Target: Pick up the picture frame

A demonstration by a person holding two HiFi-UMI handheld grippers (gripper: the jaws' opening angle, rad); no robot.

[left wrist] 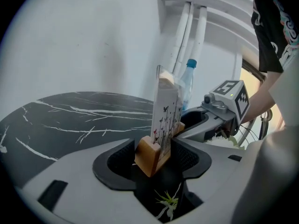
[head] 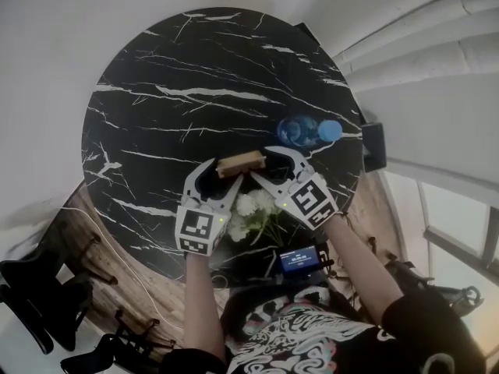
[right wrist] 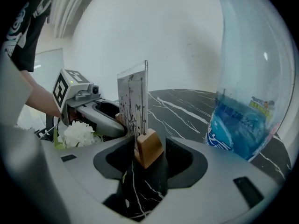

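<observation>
A clear picture frame (head: 238, 163) on a wooden base stands upright on the round black marble table (head: 179, 76), near its front edge. My left gripper (head: 226, 171) is at the base's left end and my right gripper (head: 259, 164) is at its right end. In the left gripper view the wooden block (left wrist: 148, 157) sits between the jaws of the left gripper (left wrist: 156, 158), which stand wide. In the right gripper view the other end (right wrist: 148, 149) lies between the spread jaws of the right gripper (right wrist: 148, 161), with small gaps at both sides. The base rests on the table.
A blue-capped water bottle (head: 308, 131) stands just behind the right gripper, close to the frame (right wrist: 243, 101). White flowers (head: 249, 213) lie between the two grippers at the table's front edge. A small device with a blue screen (head: 299, 259) hangs at the person's chest. Dark chairs (head: 39, 294) stand at the lower left.
</observation>
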